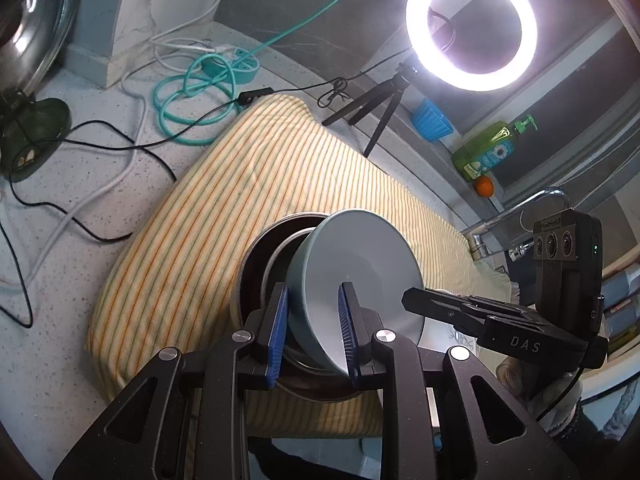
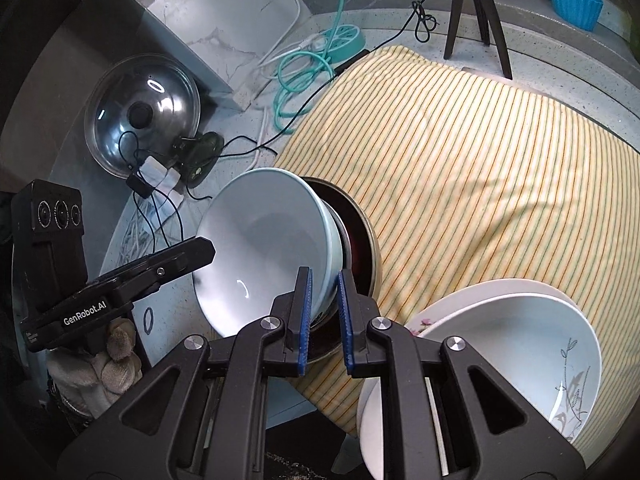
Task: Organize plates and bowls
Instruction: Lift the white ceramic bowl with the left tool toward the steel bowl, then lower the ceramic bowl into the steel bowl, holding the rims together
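Observation:
A pale blue bowl (image 1: 360, 264) sits nested in a steel bowl (image 1: 280, 256) and a dark bowl with a metal rim (image 2: 362, 236). The nested stack is tilted over the striped yellow cloth (image 1: 276, 176). My left gripper (image 1: 314, 300) is shut on one side of the stack's rim, blue pads on either side of the wall. My right gripper (image 2: 323, 284) is shut on the opposite rim of the pale blue bowl (image 2: 260, 240). At the lower right of the right wrist view, a white bowl with a grey leaf pattern (image 2: 508, 352) rests in a flowered white plate (image 2: 420, 320).
A lit ring light (image 1: 470, 26) on a black tripod (image 1: 378, 112) stands behind the cloth. Teal and black cables (image 1: 192, 92) trail over the speckled counter. A glass pot lid (image 2: 140, 116) leans at the left. A green soap bottle (image 1: 488, 148), blue cup (image 1: 432, 120) and faucet (image 1: 520, 208) are at the right.

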The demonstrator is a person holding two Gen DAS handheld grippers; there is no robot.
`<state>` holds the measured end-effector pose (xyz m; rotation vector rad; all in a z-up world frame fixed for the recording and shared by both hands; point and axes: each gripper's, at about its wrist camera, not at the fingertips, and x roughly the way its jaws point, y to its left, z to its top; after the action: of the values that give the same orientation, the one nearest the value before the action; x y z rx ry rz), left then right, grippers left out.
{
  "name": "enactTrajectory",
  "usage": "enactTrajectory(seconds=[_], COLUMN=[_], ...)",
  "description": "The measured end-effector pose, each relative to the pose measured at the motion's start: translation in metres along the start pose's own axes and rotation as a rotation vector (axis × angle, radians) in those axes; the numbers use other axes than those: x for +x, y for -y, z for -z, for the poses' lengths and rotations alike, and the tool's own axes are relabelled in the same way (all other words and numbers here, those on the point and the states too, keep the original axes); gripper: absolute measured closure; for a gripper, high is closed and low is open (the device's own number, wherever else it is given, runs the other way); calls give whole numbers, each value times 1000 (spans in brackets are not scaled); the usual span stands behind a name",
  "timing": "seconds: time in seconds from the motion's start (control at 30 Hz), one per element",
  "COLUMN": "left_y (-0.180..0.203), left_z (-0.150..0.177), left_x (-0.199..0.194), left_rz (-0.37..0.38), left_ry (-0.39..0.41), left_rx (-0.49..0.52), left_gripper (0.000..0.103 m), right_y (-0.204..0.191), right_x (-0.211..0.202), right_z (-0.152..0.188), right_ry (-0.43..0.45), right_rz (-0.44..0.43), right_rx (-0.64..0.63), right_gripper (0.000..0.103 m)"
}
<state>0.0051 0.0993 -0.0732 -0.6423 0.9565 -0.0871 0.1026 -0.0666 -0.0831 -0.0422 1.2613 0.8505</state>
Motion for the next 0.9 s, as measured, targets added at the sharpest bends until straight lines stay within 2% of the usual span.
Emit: enactTrajectory(seconds=[0.4, 0.77, 0.83, 0.9], left_y=[-7, -8, -9, -12], left_z=[0, -1, -2, -2], left_x=[3, -5, -9, -13], left_rz=[-18, -17, -19, -20], left_ry=[-8, 19, 31, 42], left_rx=[4, -9, -12, -22], left_gripper=[81, 81, 81, 81], right_y=[-2, 0, 3, 8], right_x=[13, -2, -7, -13], right_z=[-1, -3, -2, 0], right_ry=[-18, 25, 35, 51], right_rz=[21, 11, 4, 4], right_rx=[-3, 4, 15, 29], right_gripper=[89, 88, 86, 79])
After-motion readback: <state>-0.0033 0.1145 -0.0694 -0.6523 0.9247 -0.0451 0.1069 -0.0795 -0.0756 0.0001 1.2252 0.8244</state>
